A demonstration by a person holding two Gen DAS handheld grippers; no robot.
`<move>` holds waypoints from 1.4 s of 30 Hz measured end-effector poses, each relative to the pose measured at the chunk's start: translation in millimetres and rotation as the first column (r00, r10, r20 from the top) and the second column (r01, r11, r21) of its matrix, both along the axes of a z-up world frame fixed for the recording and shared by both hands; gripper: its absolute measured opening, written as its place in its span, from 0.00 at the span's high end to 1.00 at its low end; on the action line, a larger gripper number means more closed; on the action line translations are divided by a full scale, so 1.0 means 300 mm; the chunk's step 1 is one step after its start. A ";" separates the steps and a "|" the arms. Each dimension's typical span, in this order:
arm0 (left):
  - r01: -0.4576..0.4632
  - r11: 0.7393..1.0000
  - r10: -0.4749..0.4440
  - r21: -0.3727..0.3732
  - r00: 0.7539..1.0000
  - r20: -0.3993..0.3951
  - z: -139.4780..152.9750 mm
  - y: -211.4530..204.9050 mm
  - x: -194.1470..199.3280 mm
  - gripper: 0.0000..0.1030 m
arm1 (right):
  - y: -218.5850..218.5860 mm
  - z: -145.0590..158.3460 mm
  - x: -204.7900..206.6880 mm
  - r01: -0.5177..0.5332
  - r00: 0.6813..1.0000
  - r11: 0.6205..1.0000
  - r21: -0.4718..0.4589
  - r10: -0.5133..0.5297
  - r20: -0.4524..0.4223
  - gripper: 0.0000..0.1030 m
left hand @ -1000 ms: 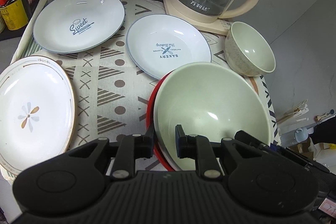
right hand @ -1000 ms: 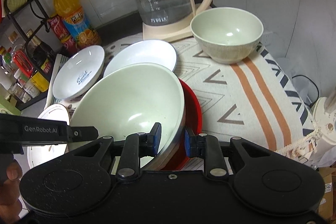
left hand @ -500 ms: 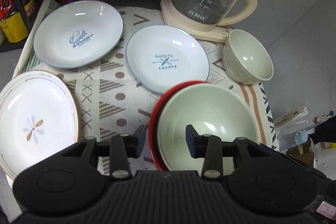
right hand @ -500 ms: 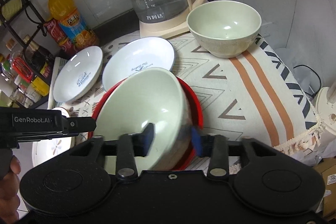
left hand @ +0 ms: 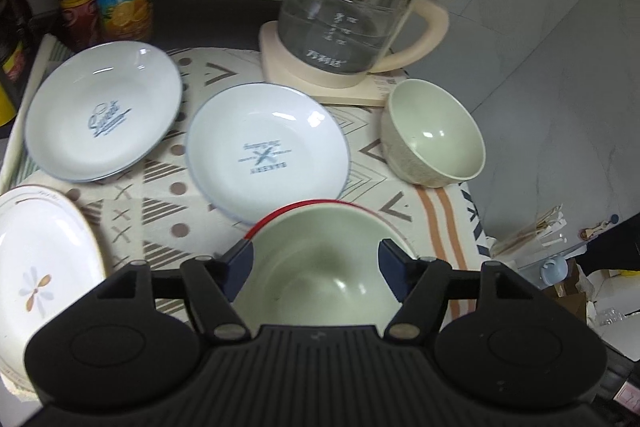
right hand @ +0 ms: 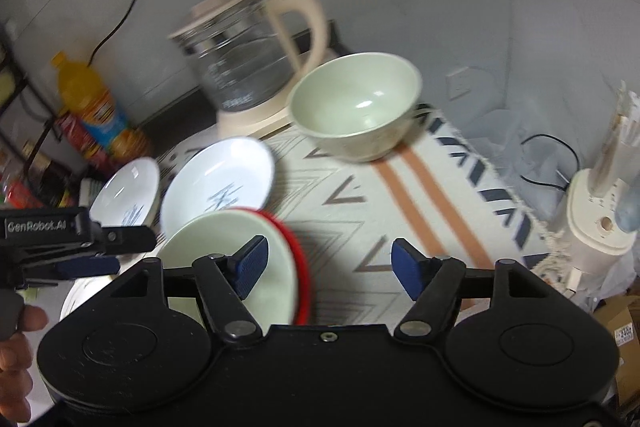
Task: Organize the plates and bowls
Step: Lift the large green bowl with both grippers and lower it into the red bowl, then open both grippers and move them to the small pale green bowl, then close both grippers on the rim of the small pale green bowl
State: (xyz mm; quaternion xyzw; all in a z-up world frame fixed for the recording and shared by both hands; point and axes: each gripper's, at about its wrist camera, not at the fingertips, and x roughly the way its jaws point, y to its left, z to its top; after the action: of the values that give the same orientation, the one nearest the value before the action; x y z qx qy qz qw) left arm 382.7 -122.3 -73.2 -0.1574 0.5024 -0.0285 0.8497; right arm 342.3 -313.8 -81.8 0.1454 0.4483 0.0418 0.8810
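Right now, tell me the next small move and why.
Probably send the right gripper, open and empty, toward the small green bowl beside the kettle, since the large green bowl already sits released on the red plate.

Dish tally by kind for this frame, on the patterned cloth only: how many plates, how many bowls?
White plates: 3 (Sweet plate, Bakery plate, flower plate)
Red plate: 1
Green bowls: 2 (large bowl, small bowl)
Total: 6

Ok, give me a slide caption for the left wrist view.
Open left gripper above a large green bowl nested in a red dish, with three white plates, a small green bowl and a glass kettle beyond.
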 end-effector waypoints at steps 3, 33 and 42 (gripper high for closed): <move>0.010 1.000 -0.010 -0.011 1.000 0.000 -0.007 -0.028 0.028 0.35 | -0.052 -0.005 0.010 0.046 0.999 0.999 0.027 -0.046 -0.001 0.31; -0.007 0.995 0.008 -0.099 1.000 0.010 -0.140 -0.228 0.442 0.39 | -0.222 -0.115 0.366 0.128 0.992 0.987 0.100 -0.124 -0.038 0.36; -0.043 0.993 0.038 -0.111 0.998 -0.045 -0.234 -0.252 0.544 0.54 | -0.234 -0.215 0.478 0.172 0.982 0.975 0.142 -0.159 -0.100 0.44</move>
State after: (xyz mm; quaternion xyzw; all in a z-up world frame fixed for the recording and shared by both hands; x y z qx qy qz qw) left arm 545.8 -197.8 -143.6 -0.2154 0.5148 -0.0362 0.8290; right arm 485.9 -384.0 -146.3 0.2498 0.4684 -0.0045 0.8475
